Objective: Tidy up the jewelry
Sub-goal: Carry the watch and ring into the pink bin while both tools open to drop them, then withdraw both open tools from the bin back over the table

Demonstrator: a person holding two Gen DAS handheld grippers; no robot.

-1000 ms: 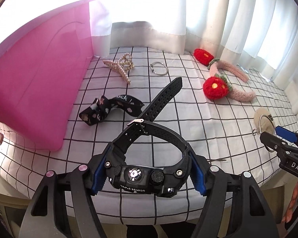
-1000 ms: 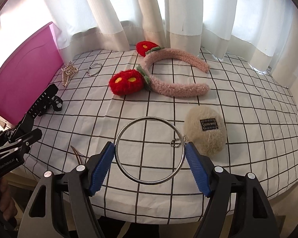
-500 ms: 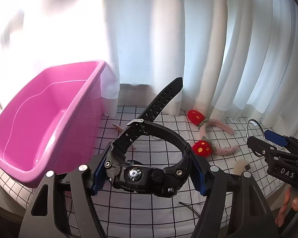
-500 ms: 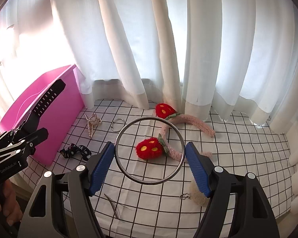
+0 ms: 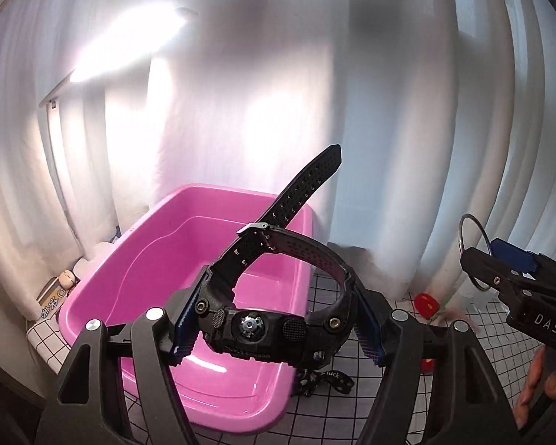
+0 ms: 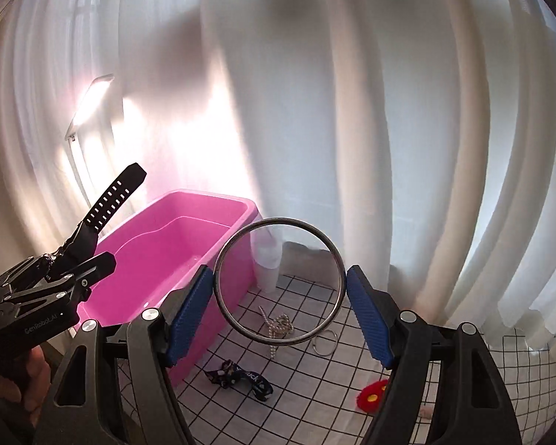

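Note:
My left gripper (image 5: 276, 324) is shut on a black watch (image 5: 274, 296), its strap sticking up, held in the air above the near end of the pink tub (image 5: 189, 270). My right gripper (image 6: 278, 298) is shut on a large silver bangle (image 6: 278, 282), held in the air to the right of the pink tub (image 6: 174, 256). The left gripper with the watch strap (image 6: 111, 196) shows at the left of the right wrist view. The right gripper with the bangle (image 5: 472, 252) shows at the right of the left wrist view.
On the checked cloth (image 6: 315, 367) lie a pearl hair claw (image 6: 278, 328), a small silver ring (image 6: 324, 343), a black printed ribbon (image 6: 241, 376) and a red strawberry piece of a headband (image 6: 372, 395). White curtains (image 6: 352, 129) hang behind. A lamp (image 6: 92, 104) stands at the left.
Both grippers have risen and swung left with their loads. The pink tub now lies under and ahead of them, and the table items have dropped low in view.

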